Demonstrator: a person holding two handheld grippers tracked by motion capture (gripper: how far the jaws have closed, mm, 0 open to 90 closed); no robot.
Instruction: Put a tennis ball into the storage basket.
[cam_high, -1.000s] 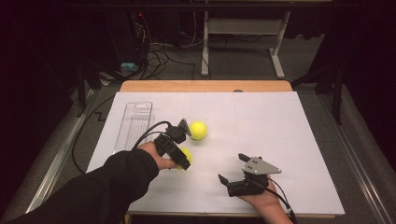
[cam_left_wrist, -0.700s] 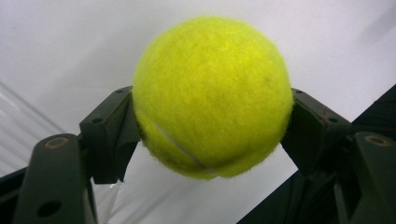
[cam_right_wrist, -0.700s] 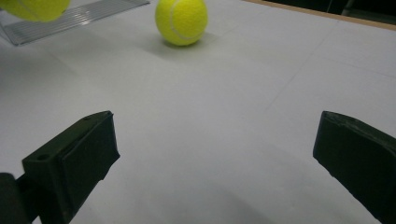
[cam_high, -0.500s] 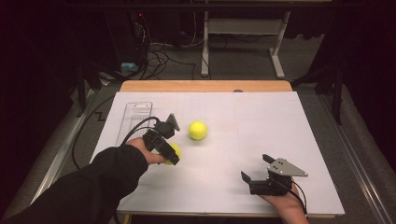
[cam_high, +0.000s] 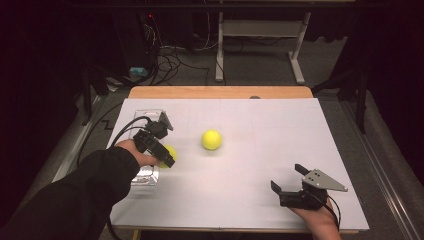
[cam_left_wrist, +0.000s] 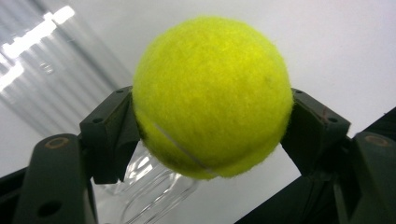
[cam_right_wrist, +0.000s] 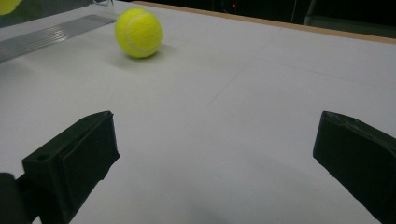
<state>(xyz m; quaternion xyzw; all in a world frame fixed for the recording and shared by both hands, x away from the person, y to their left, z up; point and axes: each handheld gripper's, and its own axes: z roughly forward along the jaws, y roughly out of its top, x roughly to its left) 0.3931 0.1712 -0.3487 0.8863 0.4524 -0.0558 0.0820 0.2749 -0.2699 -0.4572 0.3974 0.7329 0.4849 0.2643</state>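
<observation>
**Held ball carried toward the clear tube; second ball waits mid-table**

Since the earlier frames the left gripper (cam_high: 167, 156) has shifted toward nine o'clock, from beside the loose ball to the clear plastic tube (cam_high: 146, 176); the right gripper (cam_high: 288, 185) has drawn back toward four o'clock, near the front edge.

Left side: the left gripper is clenched on a tennis ball (cam_left_wrist: 212, 95), both pads pressing its flanks, the ball standing proud of the jaw tips. The clear tube lies just beneath and beside it, at the table's nine o'clock margin. Judgement: the step in hand is delivering the ball into the tube. Line the ball up with the tube's mouth before letting go; a release off-centre could let it roll.

Centre: the second ball (cam_high: 212, 140) rests free on the white table cover (cam_high: 260, 125), well apart from both grippers, with bare cover all round.

Right side: the right gripper is released, jaws wide and empty. It sits near the table's front edge at five o'clock, so room lies ahead toward twelve, little behind.
</observation>
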